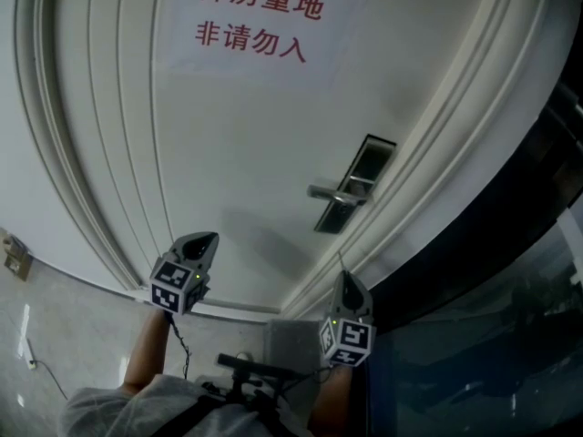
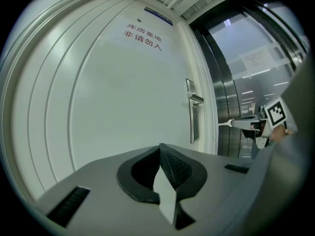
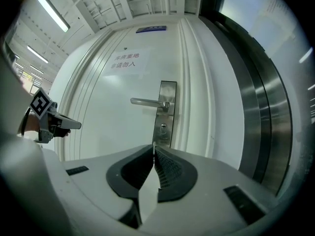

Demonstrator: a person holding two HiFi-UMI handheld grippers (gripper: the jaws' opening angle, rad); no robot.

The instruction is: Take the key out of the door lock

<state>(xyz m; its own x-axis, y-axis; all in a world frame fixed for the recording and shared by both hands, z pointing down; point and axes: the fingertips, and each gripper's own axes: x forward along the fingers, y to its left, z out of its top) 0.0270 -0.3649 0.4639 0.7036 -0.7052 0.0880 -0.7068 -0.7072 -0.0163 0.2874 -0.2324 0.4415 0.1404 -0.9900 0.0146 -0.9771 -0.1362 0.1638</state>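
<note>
The key [image 3: 154, 144] is showing only as a thin pale sliver poking out past the tips of the right gripper [image 3: 154, 150], edge-on and too small for its shape to be made out. The right gripper's jaws are clenching on it, low in the frame, just below the lock plate [image 3: 165, 116]. The left gripper [image 2: 160, 147] is holding its jaws pressed together with nothing between them, and its dark ribbed pads [image 2: 173, 167] are meeting at the tips. The person's arms are being cut off by the lower edge of the head view. The door [image 1: 228, 162] is looking white and smooth, with curved moulded ridges along its edges, and a paper sign [image 1: 260, 21] with red characters is hanging in the upper part of it. The lock plate is looking like brushed metal, a tall rectangle carrying a straight lever handle [image 3: 146, 102] that is pointing to the left. Beneath the handle the keyhole [image 3: 162, 128] is showing as a small dark slot
</note>
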